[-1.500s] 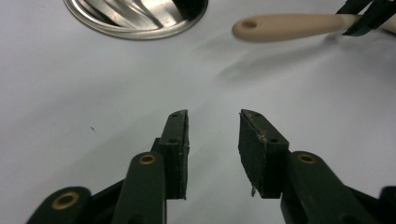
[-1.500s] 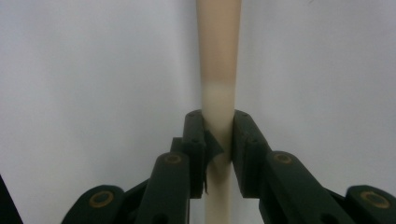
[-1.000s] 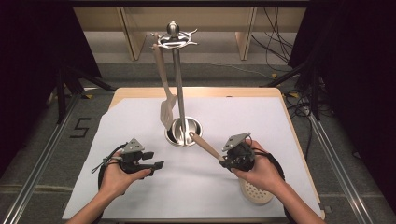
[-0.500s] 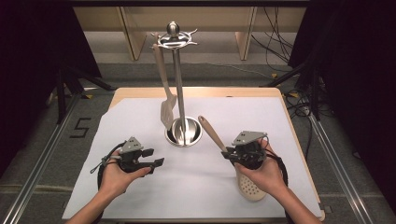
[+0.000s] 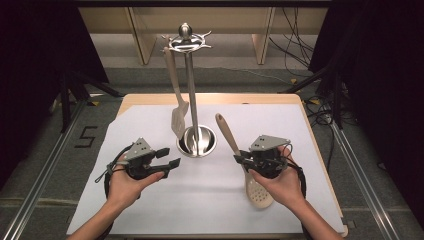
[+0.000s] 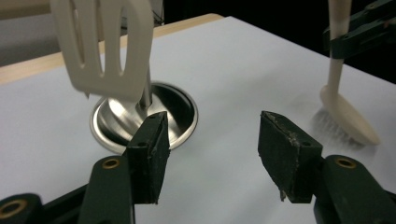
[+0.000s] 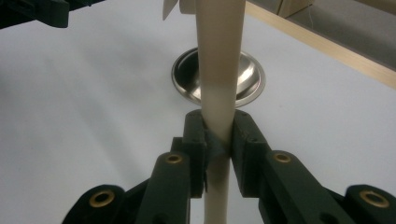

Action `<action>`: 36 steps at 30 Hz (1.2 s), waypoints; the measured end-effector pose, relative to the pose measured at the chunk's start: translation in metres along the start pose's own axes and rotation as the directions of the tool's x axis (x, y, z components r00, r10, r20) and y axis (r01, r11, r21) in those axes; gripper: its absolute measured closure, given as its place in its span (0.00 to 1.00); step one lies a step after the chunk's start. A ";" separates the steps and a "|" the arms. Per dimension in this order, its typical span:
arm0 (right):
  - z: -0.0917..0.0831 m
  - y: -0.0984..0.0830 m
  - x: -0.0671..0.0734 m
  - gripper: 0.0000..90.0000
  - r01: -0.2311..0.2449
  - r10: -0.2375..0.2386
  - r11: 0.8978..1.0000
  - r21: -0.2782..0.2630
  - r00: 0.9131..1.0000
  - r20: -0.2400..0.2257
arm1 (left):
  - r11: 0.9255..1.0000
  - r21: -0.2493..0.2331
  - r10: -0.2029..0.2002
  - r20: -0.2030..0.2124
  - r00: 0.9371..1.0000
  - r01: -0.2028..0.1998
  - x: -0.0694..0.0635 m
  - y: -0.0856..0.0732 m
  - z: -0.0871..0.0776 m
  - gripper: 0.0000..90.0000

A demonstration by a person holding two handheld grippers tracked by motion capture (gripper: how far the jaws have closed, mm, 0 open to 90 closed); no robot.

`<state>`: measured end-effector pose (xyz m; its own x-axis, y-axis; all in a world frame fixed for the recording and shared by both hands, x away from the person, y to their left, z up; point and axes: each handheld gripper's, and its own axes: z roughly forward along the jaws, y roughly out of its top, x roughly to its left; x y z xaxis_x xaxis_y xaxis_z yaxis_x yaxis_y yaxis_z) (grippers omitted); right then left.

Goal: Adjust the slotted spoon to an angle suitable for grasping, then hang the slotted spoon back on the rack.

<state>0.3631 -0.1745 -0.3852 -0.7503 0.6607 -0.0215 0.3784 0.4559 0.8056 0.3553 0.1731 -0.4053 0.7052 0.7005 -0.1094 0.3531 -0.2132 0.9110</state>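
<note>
Two utensils, one already hanging on the stand and one being tilted up off the table.

Since a moment ago the skimmer spoon [image 5: 248, 167] has swung from lying low, with its handle end near the stand's base [image 5: 198, 141], to standing steeper with that end lifted towards the top hooks; the right gripper [image 5: 246, 161] clenches its handle mid-length, the perforated bowl low by the right hand [image 5: 280, 180]. I judge it is being readied for hanging. The left gripper [image 5: 169, 157] holds nothing, and its jaws have just been closing a little with only air between them, still wide apart. Counted: one stand [image 5: 189, 75], one slotted spatula [image 5: 176, 100] hung from it, one skimmer spoon, two grippers, one white sheet [image 5: 150, 200] on the table.
</note>
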 end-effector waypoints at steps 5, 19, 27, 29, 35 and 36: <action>-0.001 0.007 0.000 0.87 0.014 -0.014 0.999 -0.032 1.000 0.006 | 1.000 -0.028 0.009 0.019 1.000 -0.008 -0.005 0.010 0.001 0.48; -0.005 0.021 0.005 0.87 -0.018 0.023 0.996 -0.090 0.998 0.058 | 0.992 -0.127 0.018 0.023 1.000 -0.015 -0.011 0.039 0.000 0.49; -0.004 0.027 0.008 0.87 -0.006 0.013 0.995 -0.101 0.998 0.067 | 0.985 -0.171 0.035 0.027 0.999 -0.030 -0.017 0.057 0.002 0.49; -0.004 0.028 0.012 0.87 -0.049 0.054 0.995 -0.090 0.997 0.060 | 0.982 -0.187 0.041 0.042 0.998 -0.032 -0.023 0.064 0.004 0.49; -0.001 0.032 0.012 0.87 -0.049 0.056 0.993 -0.112 0.996 0.064 | 0.975 -0.221 0.046 0.086 0.995 -0.026 -0.034 0.084 0.015 0.49; 0.000 0.033 0.014 0.87 -0.075 0.083 0.991 -0.115 0.994 0.067 | 0.975 -0.222 0.049 0.091 0.995 -0.027 -0.036 0.086 0.017 0.49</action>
<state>0.3650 -0.1505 -0.3591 -0.6783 0.7347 0.0058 0.3688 0.3336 0.8676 0.3708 0.1182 -0.3301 0.7746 0.6243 -0.1008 0.1883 -0.0755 0.9792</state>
